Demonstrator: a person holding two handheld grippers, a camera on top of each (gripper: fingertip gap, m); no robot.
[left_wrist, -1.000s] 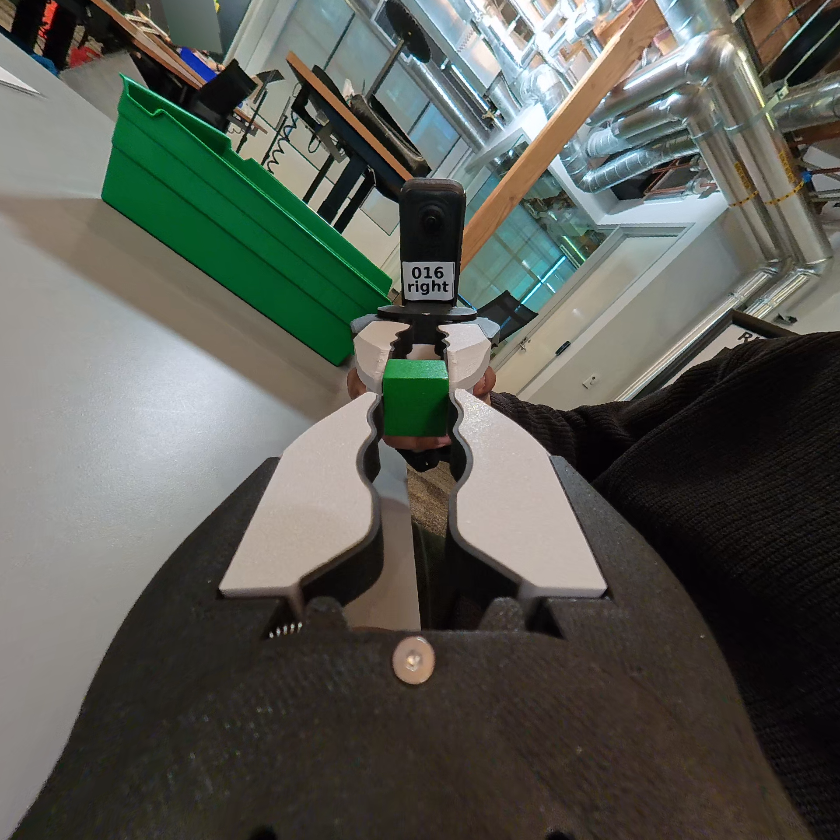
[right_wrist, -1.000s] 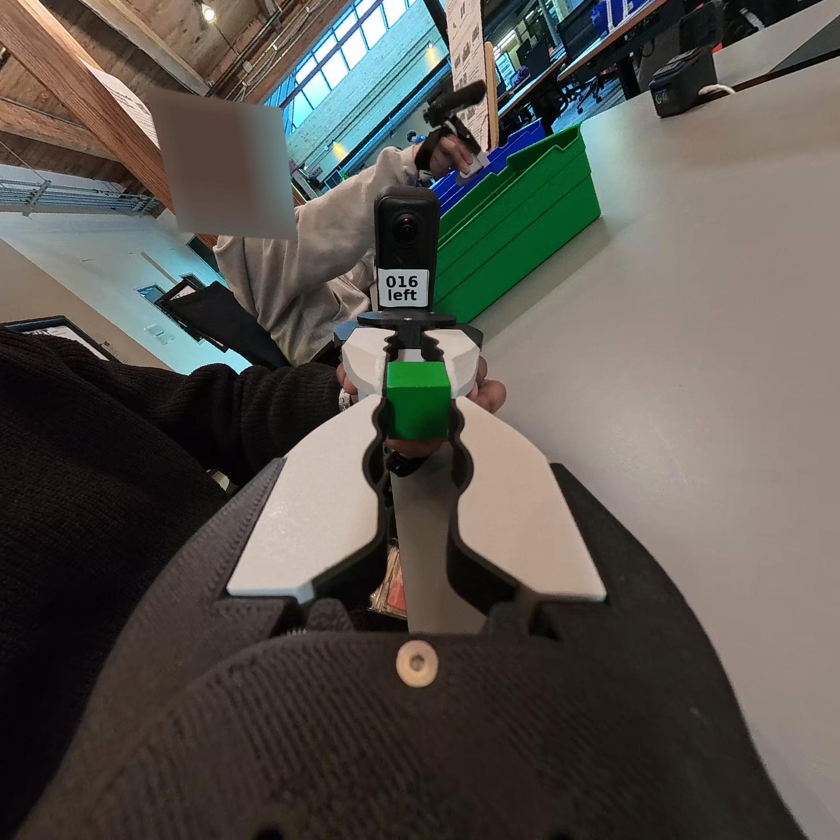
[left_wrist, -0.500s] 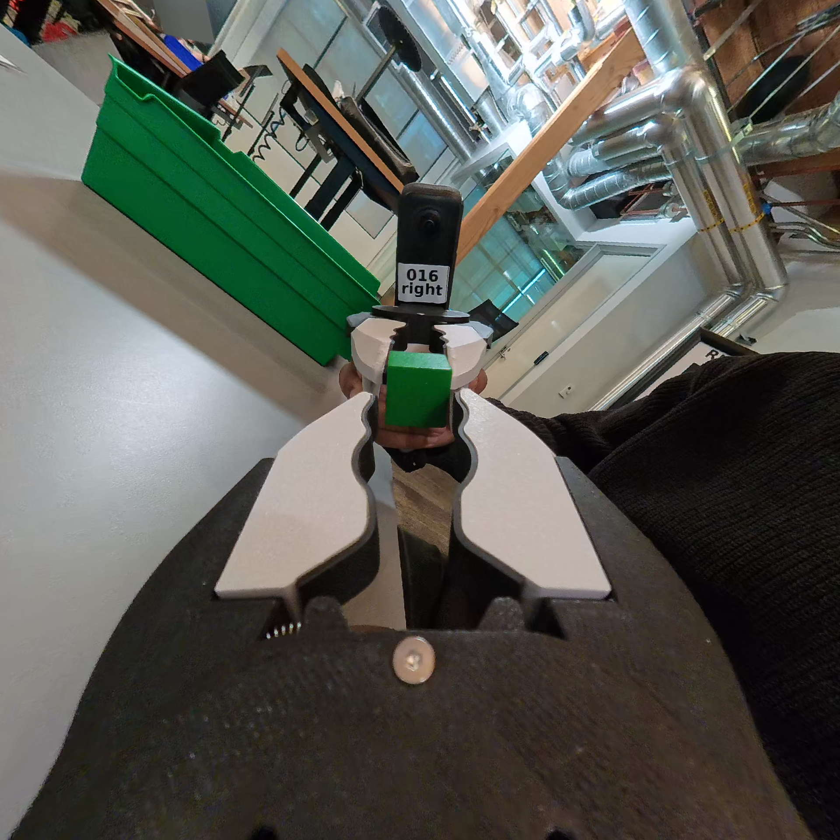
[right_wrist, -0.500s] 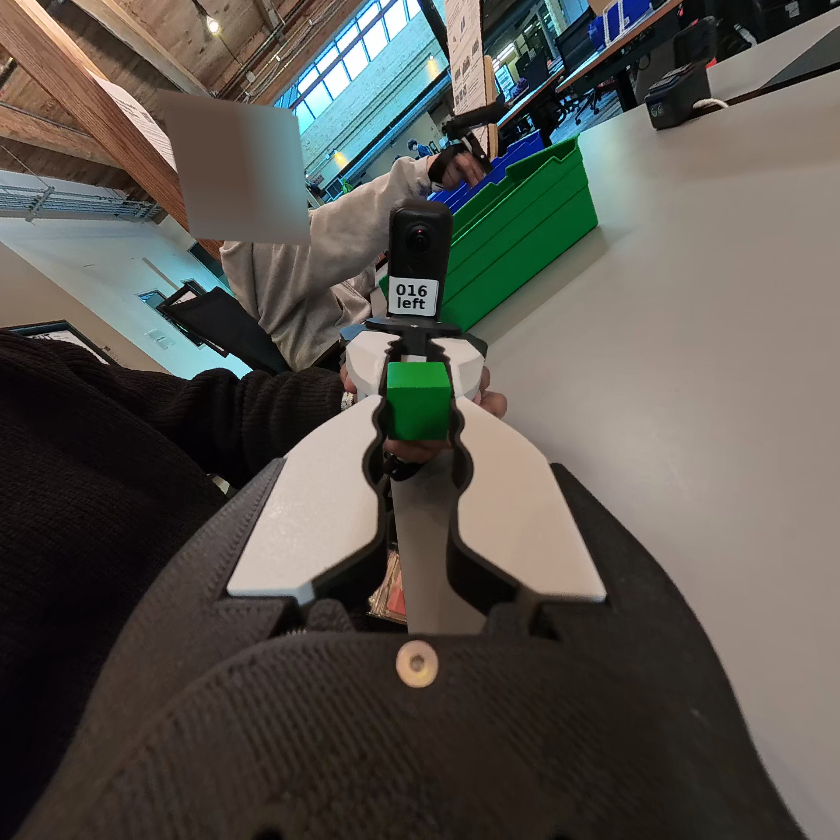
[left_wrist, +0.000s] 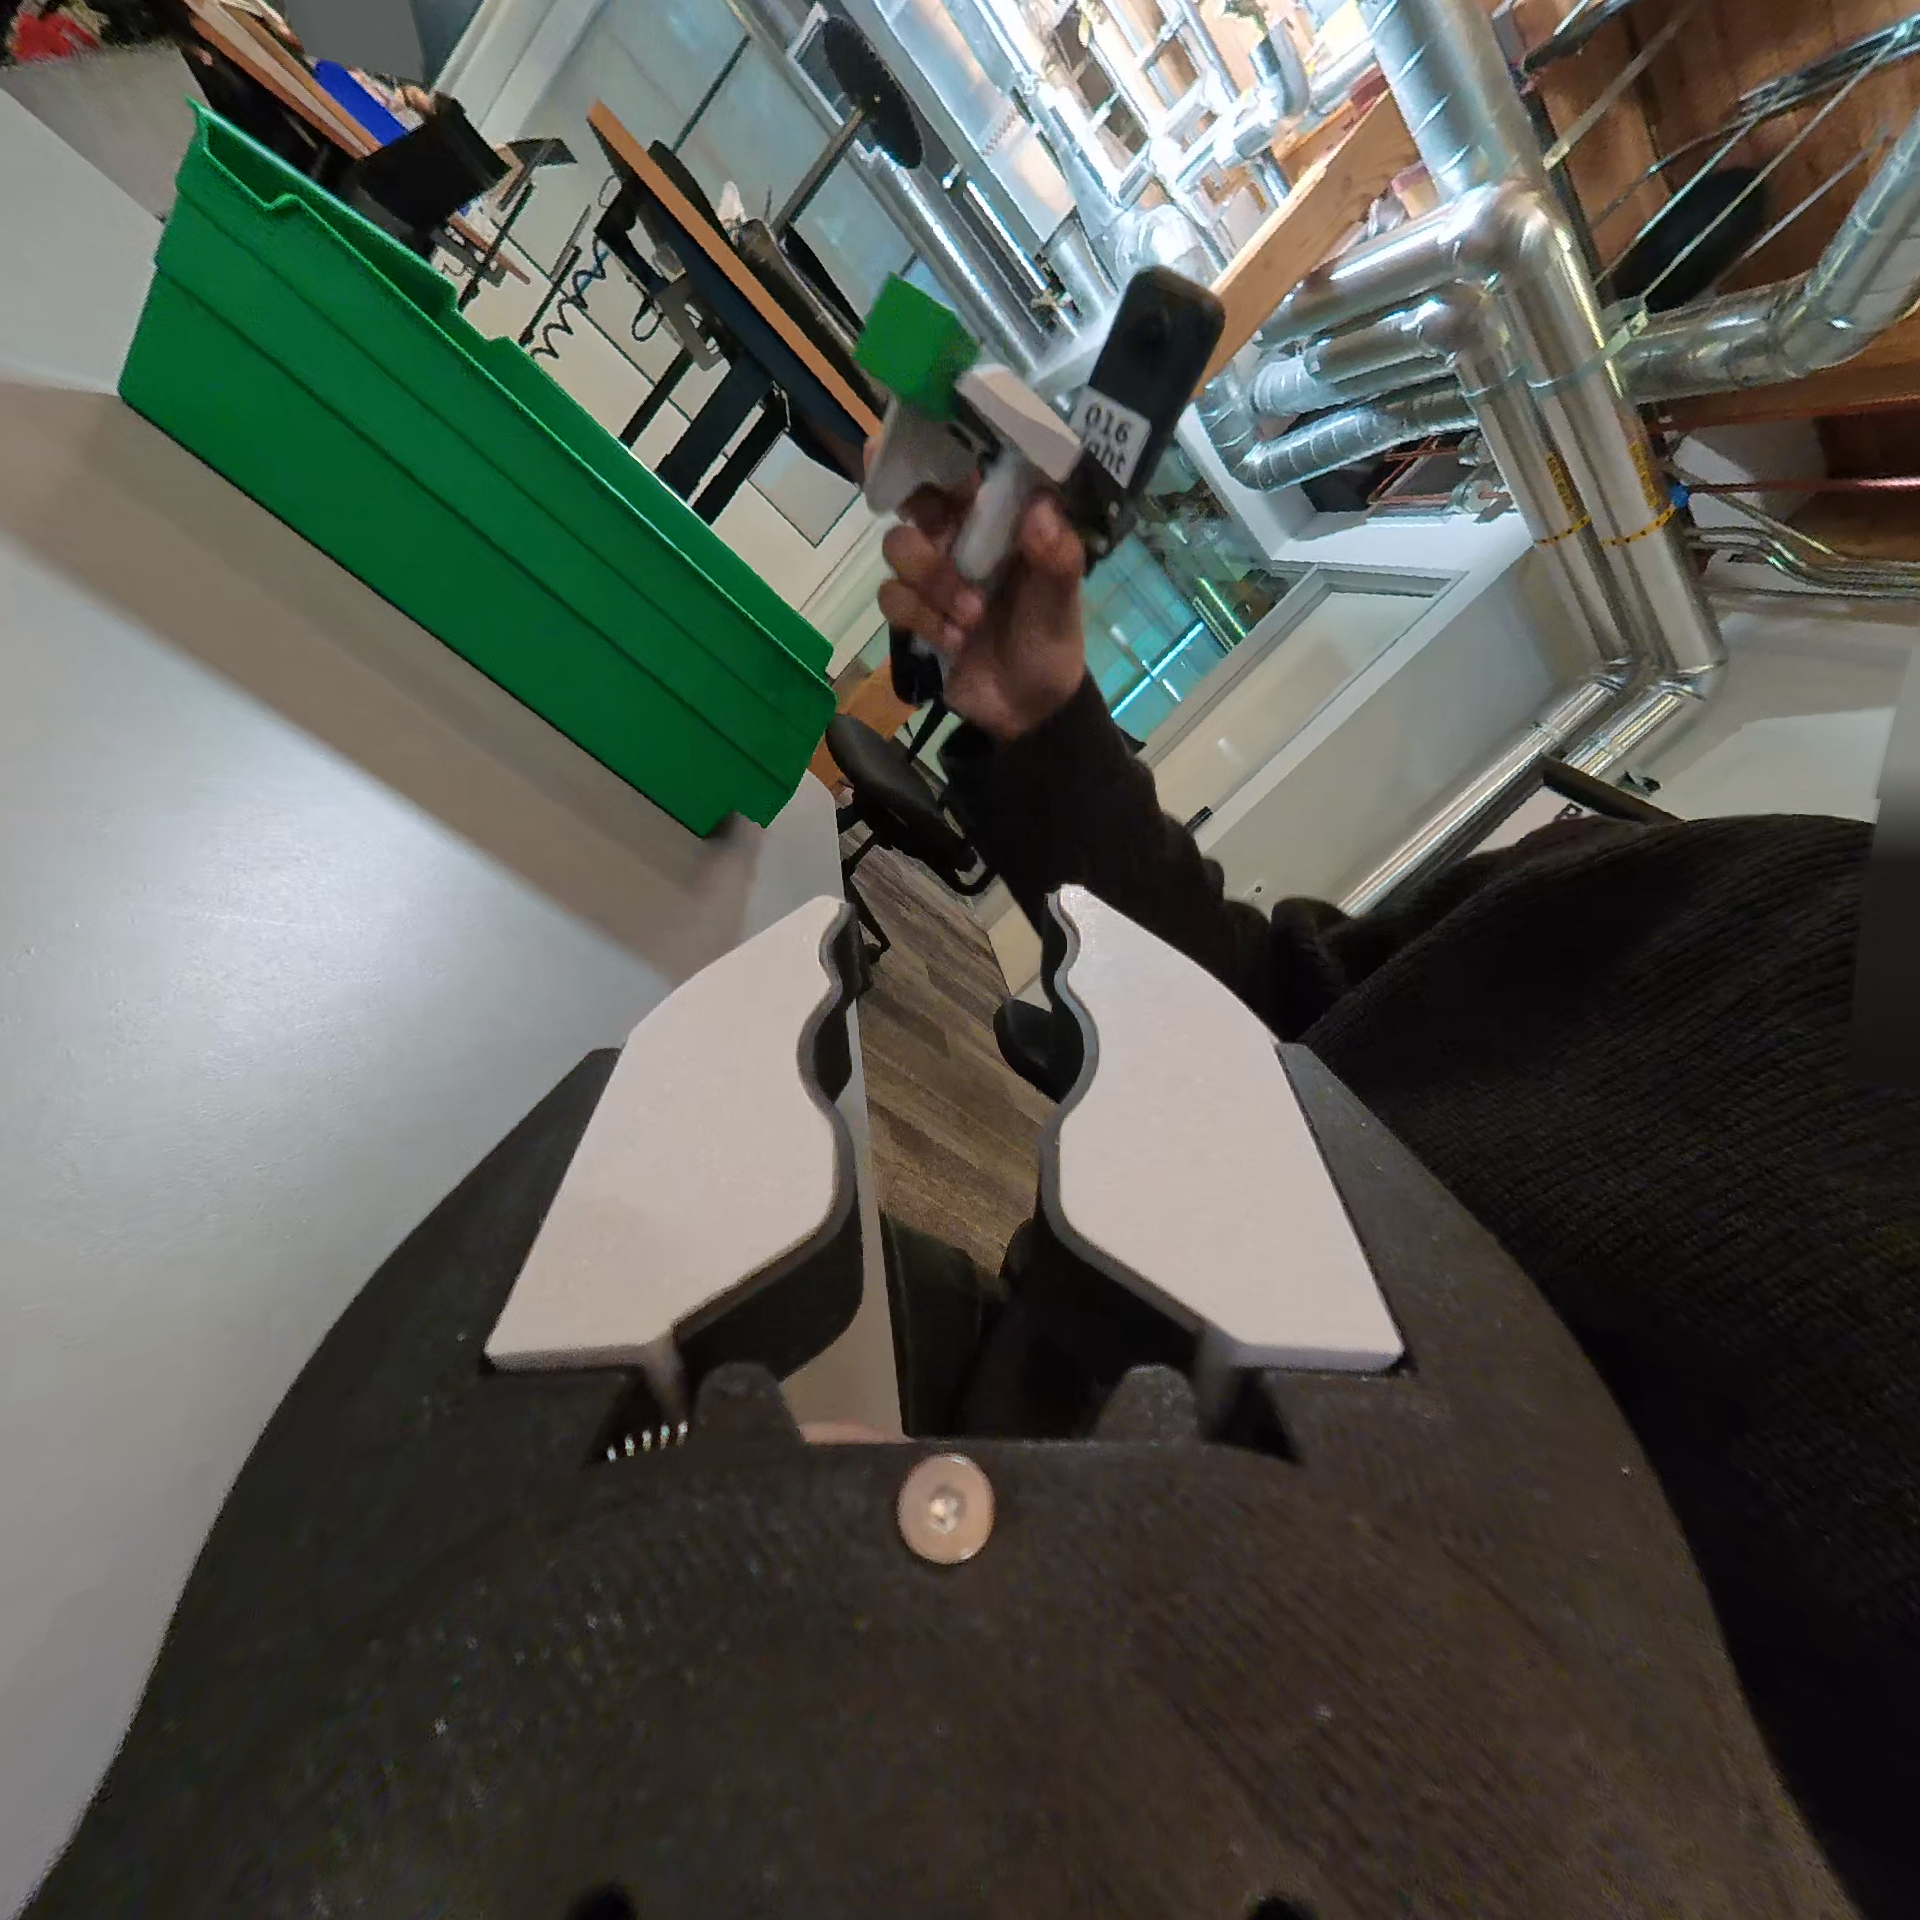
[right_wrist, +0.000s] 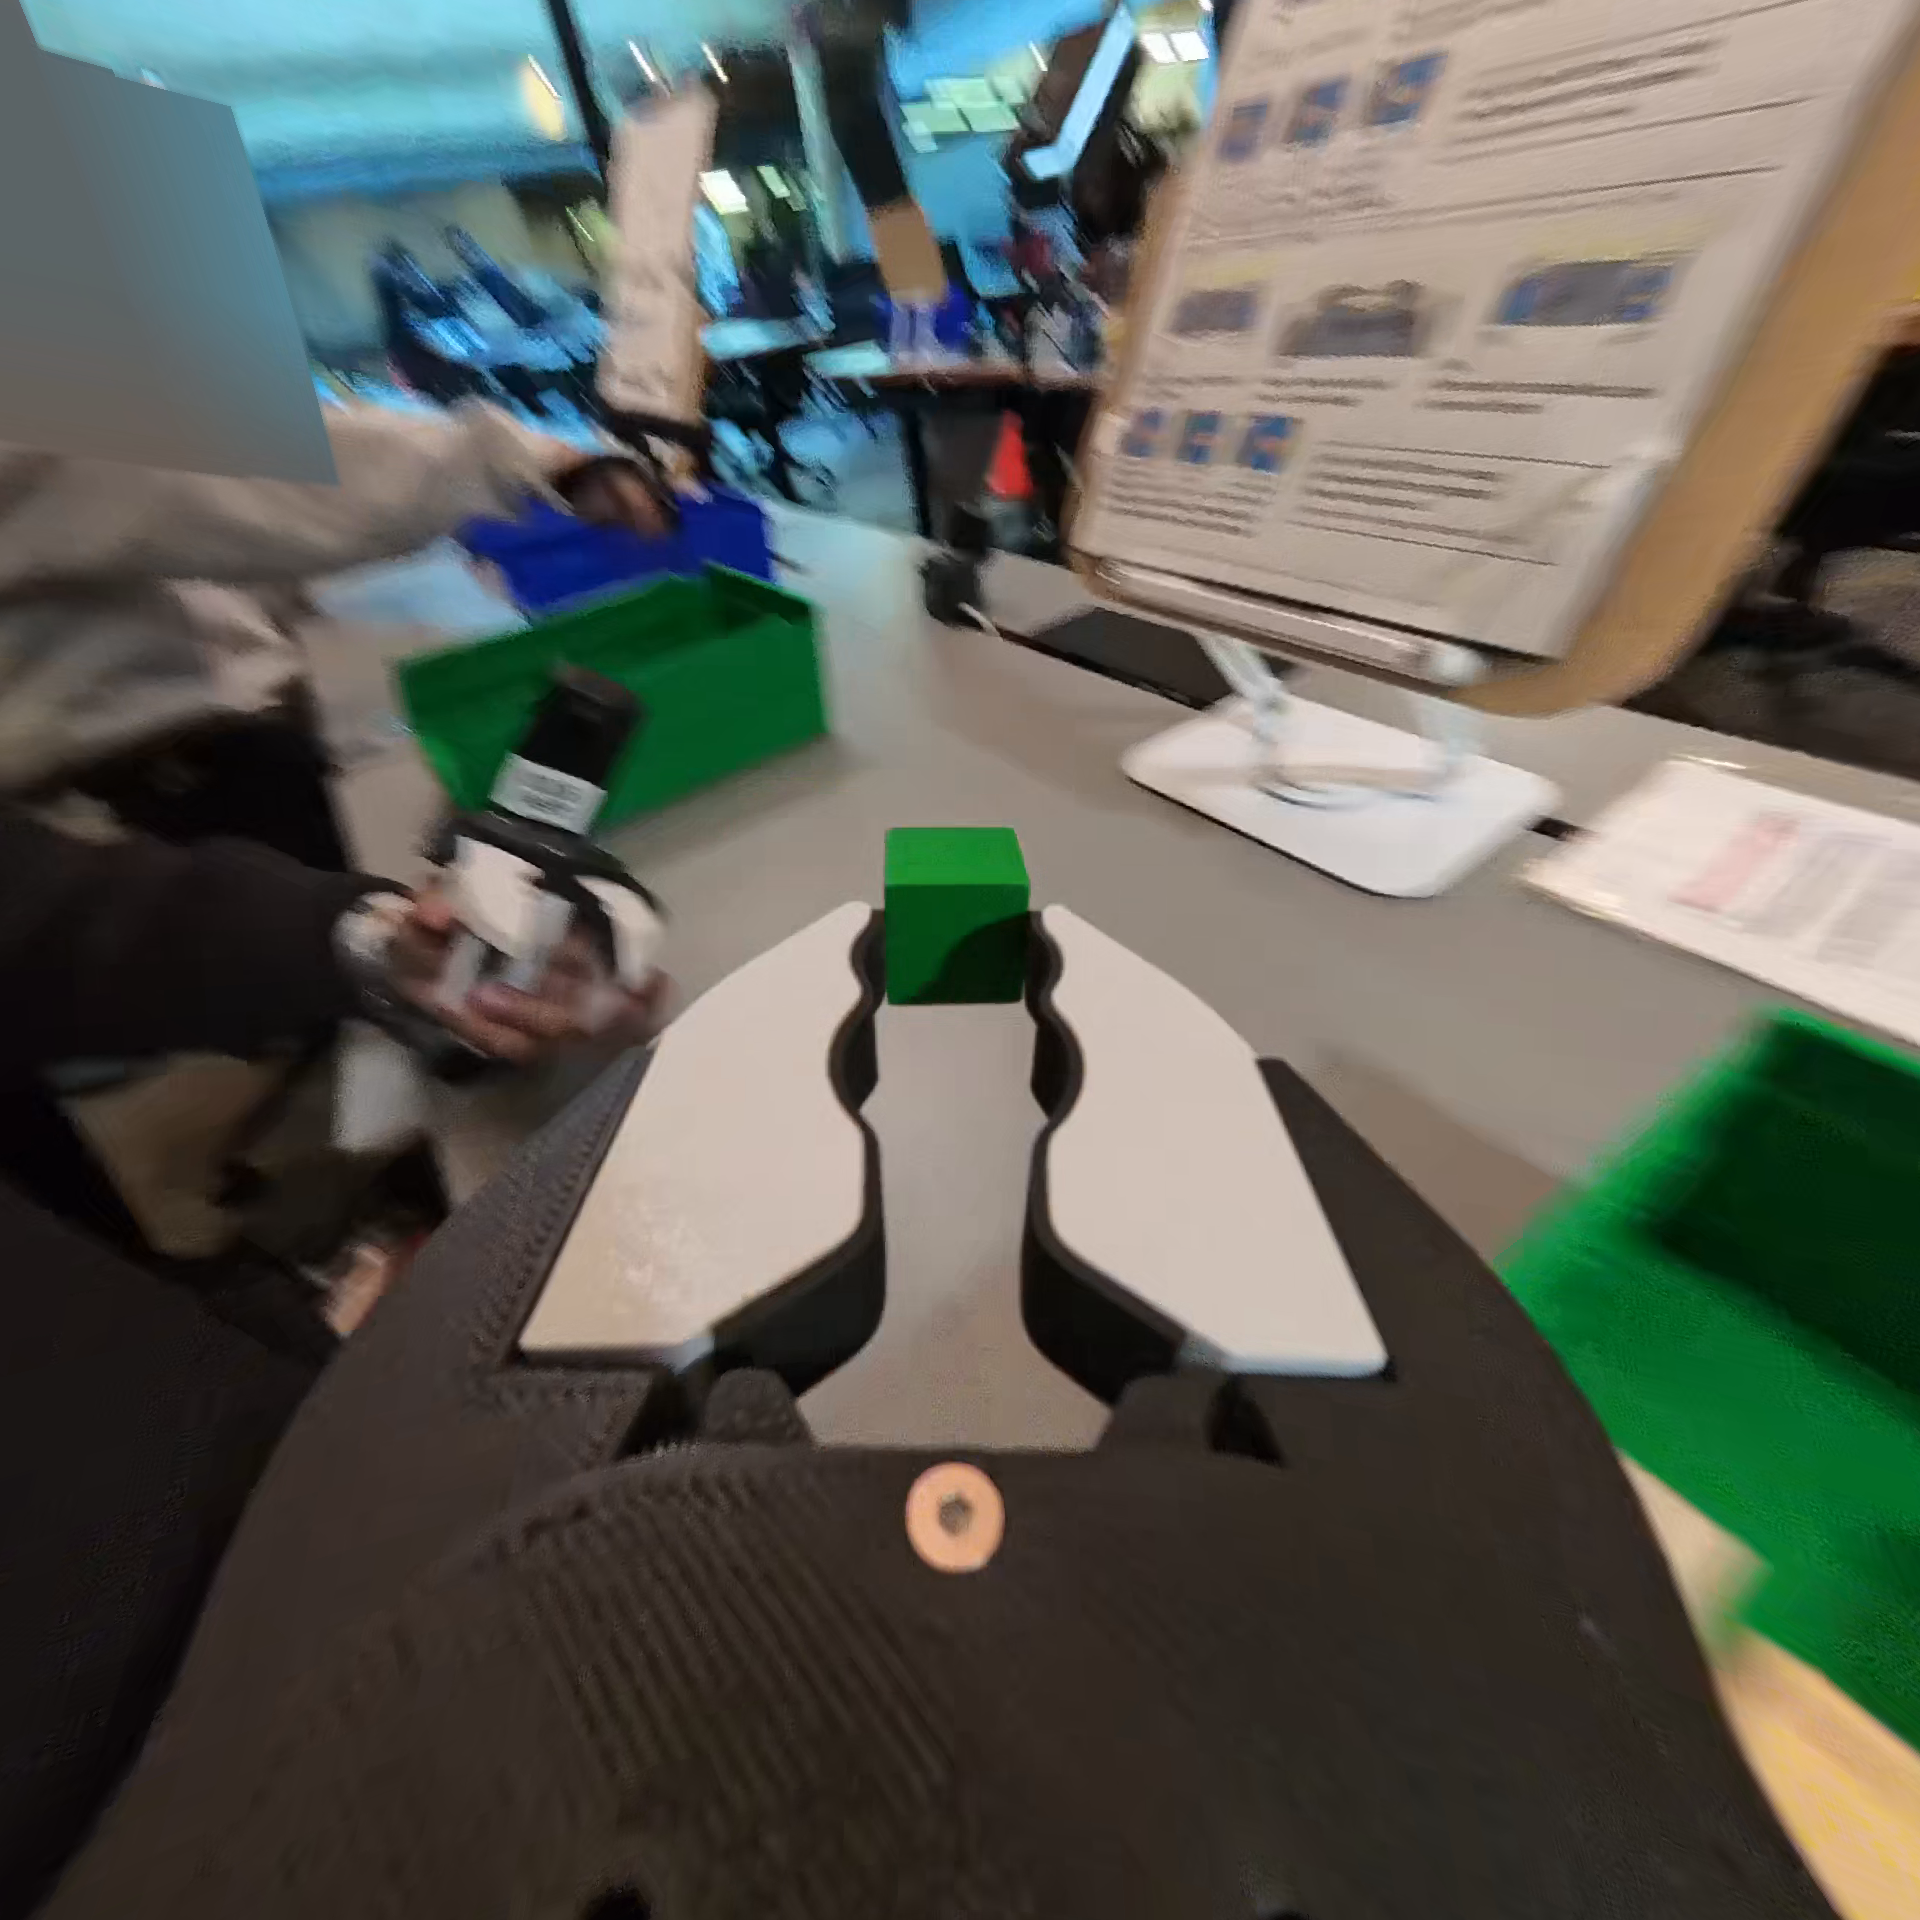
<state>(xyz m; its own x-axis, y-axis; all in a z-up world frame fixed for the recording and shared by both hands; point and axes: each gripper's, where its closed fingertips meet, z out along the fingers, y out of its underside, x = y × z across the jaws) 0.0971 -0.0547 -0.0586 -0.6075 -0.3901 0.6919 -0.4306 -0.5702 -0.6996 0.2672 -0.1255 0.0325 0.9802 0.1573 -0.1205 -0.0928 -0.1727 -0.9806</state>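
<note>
A small green cube (right_wrist: 954, 914) sits clamped between the fingertips of my right gripper (right_wrist: 956, 935), which holds it above the grey table (right_wrist: 1247, 997). In the left wrist view the same cube (left_wrist: 914, 338) shows raised high in the right gripper (left_wrist: 920, 416), held by a hand in a dark sleeve. My left gripper (left_wrist: 951, 925) is open and empty, with floor showing between its fingers, just past the table's edge (left_wrist: 260, 1039). It also shows blurred at the left of the right wrist view (right_wrist: 520, 914), low and away from the cube.
A long green bin (left_wrist: 468, 499) stands on the table; it shows too in the right wrist view (right_wrist: 665, 696). Another green bin (right_wrist: 1766, 1351) is close at the right. A poster stand (right_wrist: 1340, 800) and papers (right_wrist: 1745, 894) stand behind. A person in a light top (right_wrist: 156, 582) is at the left.
Both grippers held the cube tip to tip. The left has let go and now stands open and empty. The right has lifted the cube up and swung away toward the table.
</note>
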